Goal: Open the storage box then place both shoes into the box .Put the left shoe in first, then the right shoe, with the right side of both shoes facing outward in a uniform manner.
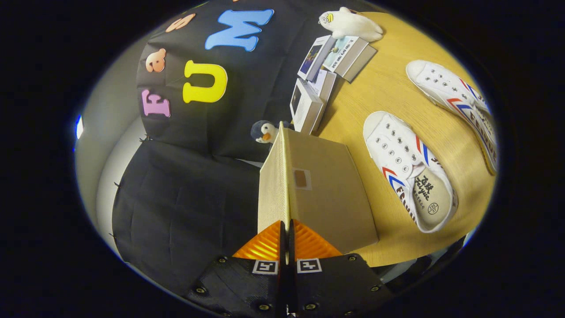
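Observation:
My gripper (286, 224) is shut on the thin edge of the tan cardboard storage box's lid (274, 185), which I see edge-on running straight ahead from between the fingers. The box body (329, 198) lies just to the right of the lid, with a small label patch on it. Two white canvas shoes with red and blue stripes lie on the wooden table (379, 88) beyond the box to the right. The nearer shoe (408, 172) sits next to the box, its opening showing. The farther shoe (454, 99) lies past it, near the table's rim.
Several small boxes and booklets (311, 104) stand stacked along the booth wall beyond the storage box. A white plush toy (351, 24) rests on the farthest stack. A small penguin plush (264, 131) sits against the wall just past the lid's far end.

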Motion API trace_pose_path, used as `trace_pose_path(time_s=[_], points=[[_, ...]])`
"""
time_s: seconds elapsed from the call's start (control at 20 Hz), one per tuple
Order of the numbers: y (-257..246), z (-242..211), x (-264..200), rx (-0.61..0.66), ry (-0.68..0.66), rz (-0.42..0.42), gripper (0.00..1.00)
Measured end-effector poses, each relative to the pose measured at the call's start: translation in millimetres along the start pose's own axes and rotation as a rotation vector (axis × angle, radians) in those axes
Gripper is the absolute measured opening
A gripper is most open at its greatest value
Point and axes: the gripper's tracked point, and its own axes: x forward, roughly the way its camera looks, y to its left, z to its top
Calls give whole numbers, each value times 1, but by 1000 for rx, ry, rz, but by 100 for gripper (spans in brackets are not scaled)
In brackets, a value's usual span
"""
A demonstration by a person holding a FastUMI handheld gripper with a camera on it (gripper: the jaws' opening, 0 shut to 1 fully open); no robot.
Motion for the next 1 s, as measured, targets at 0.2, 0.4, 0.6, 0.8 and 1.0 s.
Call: trace_pose_path(time_s=[0.2, 0.4, 0.6, 0.8, 1.0], points=[[46, 8, -4, -66, 0, 56, 1], [89, 2, 1, -158, 2, 89, 2], [127, -8, 13, -251, 0, 104, 1], [159, -27, 30, -358, 14, 124, 2], [186, -50, 53, -437, 28, 140, 2]])
